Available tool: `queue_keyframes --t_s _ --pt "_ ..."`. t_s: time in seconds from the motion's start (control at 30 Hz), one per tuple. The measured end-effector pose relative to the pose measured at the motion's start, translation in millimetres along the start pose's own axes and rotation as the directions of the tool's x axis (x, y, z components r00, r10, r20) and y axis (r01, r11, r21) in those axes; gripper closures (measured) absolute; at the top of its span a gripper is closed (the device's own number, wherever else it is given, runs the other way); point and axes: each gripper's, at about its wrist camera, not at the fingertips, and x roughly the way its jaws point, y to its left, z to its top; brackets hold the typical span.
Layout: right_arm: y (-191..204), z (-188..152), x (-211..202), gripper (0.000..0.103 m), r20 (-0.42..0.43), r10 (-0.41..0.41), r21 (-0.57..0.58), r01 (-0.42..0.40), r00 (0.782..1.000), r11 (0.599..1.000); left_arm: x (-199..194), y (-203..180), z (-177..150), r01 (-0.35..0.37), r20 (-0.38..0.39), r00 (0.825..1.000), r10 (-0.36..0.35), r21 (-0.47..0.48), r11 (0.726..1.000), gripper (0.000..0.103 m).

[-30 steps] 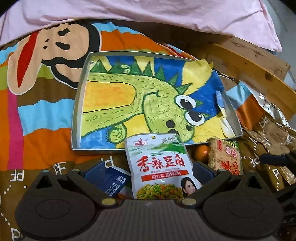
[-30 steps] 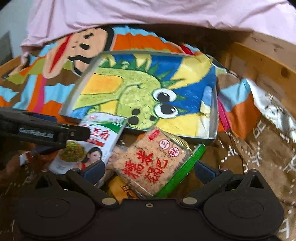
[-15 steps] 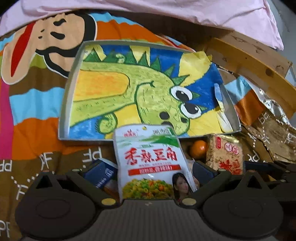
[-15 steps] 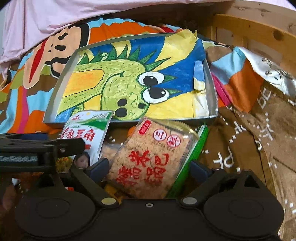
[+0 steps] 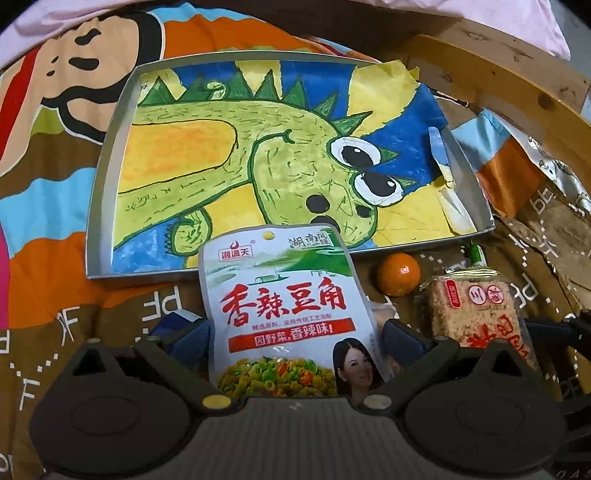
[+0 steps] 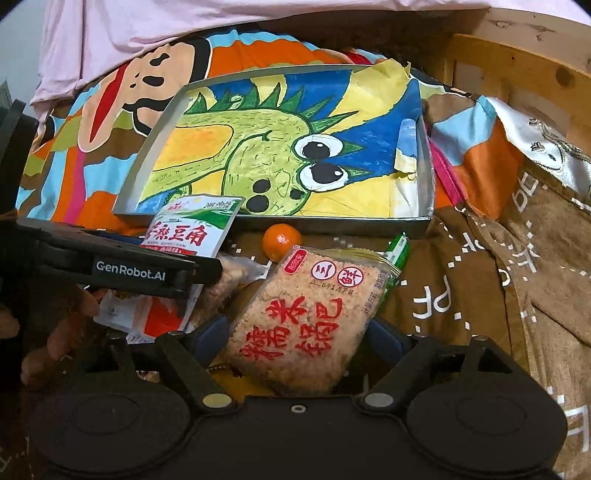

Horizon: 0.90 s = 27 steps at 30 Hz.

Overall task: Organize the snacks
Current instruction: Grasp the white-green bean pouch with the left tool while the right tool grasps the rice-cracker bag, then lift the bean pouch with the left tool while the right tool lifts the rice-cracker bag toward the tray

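A white-and-green bean snack pouch (image 5: 284, 306) lies in front of the dinosaur-lined tray (image 5: 99, 192). My left gripper (image 5: 297, 339) stands open astride it, a blue pad close by each edge. The same pouch (image 6: 192, 229) shows in the right wrist view, passing under the left gripper's black arm (image 6: 147, 273). My right gripper (image 6: 297, 332) is shut on a clear pack of rice crackers (image 6: 306, 317) with red lettering, which tilts up between the pads. That pack (image 5: 480, 317) sits right of the pouch in the left wrist view.
A small orange (image 6: 281, 242) rests against the tray's front wall (image 6: 325, 221), beside a green packet (image 6: 397, 251). A blue packet (image 5: 177, 321) lies under the left finger. A wooden bed frame (image 6: 517, 66) bounds the right side, pink cloth (image 6: 147, 33) the back. A hand (image 6: 62, 332) grips the left tool.
My right gripper's fingers have drawn in onto the rice cracker pack. The left gripper has come lower and closer over the pouch, its fingers no narrower than before.
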Motion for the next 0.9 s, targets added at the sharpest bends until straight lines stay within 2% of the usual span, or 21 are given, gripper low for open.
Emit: queue_keyframes --t_s 0.13,0.27,0.33,0.4,0.57,0.83,0.9 --pt "0 4 6 0.007 -0.024 0.001 0.054 0.000 1.000 0.999 1 5 -1 0.026 -0.006 1.000 -0.026 -0.015 1.000 0.005" --pt "-3 7 19 0.004 -0.063 -0.006 0.126 0.014 0.998 0.992 0 9 -3 0.059 -0.020 0.998 -0.060 -0.039 0.997 0.008" --pt "-2 8 21 0.004 -0.063 -0.015 0.122 0.023 0.998 0.992 -1 10 -4 0.067 -0.025 0.997 -0.068 -0.041 0.997 0.010" --pt "5 7 21 0.007 -0.053 -0.036 0.083 0.040 0.998 0.996 -3 11 -4 0.077 -0.031 0.996 -0.078 -0.046 0.996 0.015" --pt "14 3 16 0.015 -0.026 -0.070 -0.002 0.070 0.997 0.998 -9 12 -9 0.090 -0.033 0.995 -0.091 -0.042 0.995 0.019" --pt "18 -5 -4 0.029 0.039 -0.056 -0.071 0.059 0.998 0.996 -20 15 -14 0.095 -0.039 0.994 -0.097 -0.060 0.994 0.024" --pt "22 -7 -8 0.029 0.057 -0.055 -0.118 0.061 0.997 0.991 -23 18 -18 0.104 -0.050 0.993 -0.108 -0.070 0.992 0.027"
